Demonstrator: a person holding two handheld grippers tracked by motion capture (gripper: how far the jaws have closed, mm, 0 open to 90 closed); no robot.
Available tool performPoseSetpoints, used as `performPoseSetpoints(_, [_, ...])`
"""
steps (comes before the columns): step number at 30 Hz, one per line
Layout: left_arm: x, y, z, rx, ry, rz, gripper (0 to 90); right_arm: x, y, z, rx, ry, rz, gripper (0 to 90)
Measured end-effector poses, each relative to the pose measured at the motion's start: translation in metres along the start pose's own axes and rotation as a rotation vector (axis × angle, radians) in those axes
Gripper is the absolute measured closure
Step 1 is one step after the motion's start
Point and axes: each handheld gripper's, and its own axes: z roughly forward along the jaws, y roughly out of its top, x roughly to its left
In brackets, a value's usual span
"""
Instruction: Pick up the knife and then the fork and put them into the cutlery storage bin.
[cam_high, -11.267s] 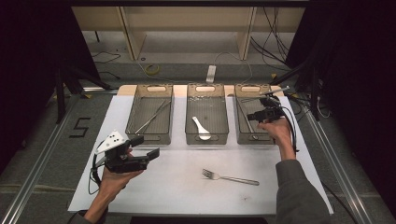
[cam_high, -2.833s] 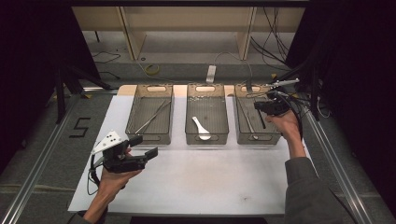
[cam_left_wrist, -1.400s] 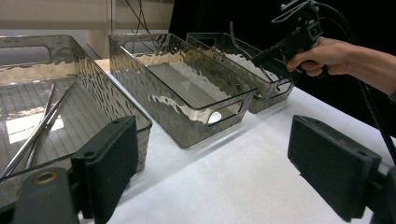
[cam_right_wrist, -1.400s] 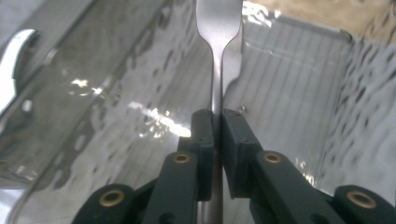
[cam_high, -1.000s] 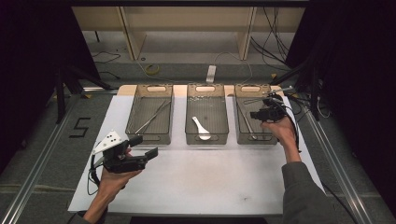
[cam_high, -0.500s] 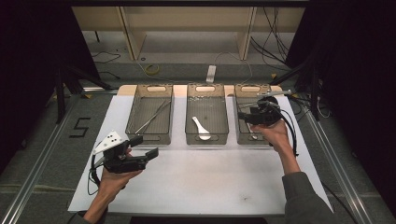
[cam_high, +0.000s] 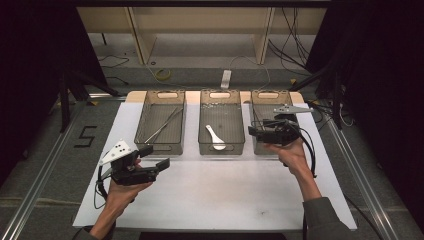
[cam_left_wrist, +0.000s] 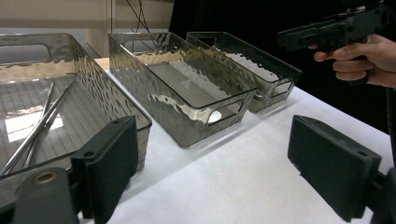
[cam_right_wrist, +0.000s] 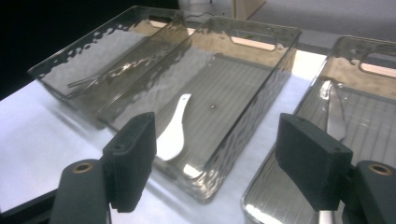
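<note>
Over right bin (cam_high: 271, 102): right gripper (cam_high: 251, 131) jaws just opened wide, empty; fork (cam_right_wrist: 334, 112) lies below. Left gripper (cam_high: 162, 157) wide, empty.

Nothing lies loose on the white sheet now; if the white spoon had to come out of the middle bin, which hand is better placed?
Probably the right: right gripper, jaws open and empty, hovers beside the middle bin facing the white spoon.

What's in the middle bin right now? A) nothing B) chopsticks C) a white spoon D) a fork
C: a white spoon lies on the floor of the middle bin, also seen in the right gripper view.
</note>
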Motion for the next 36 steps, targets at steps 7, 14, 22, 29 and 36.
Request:
performPoseSetpoints(7, [-0.001, 0.000, 0.001, 0.004, -0.004, 0.001, 15.7, 0.012, -0.007, -0.012, -0.037, 0.028, -0.017, 27.7])
performPoseSetpoints(14, [0.000, 0.000, 0.001, 0.007, -0.007, 0.001, 15.7, 0.021, -0.015, -0.020, -0.073, 0.072, -0.013, 27.1])
performPoseSetpoints(22, [-0.002, 0.000, 0.000, 0.012, -0.021, 0.008, 15.7, 0.034, -0.028, -0.020, -0.069, 0.083, -0.050, 26.2])
performPoseSetpoints(29, [-0.002, 0.000, 0.000, 0.015, -0.026, 0.008, 15.7, 0.039, -0.043, -0.027, -0.110, 0.094, -0.052, 25.8])
performPoseSetpoints(36, [-0.003, -0.001, 0.001, 0.018, -0.032, 0.010, 15.7, 0.039, -0.056, -0.035, -0.153, 0.093, -0.039, 23.4])
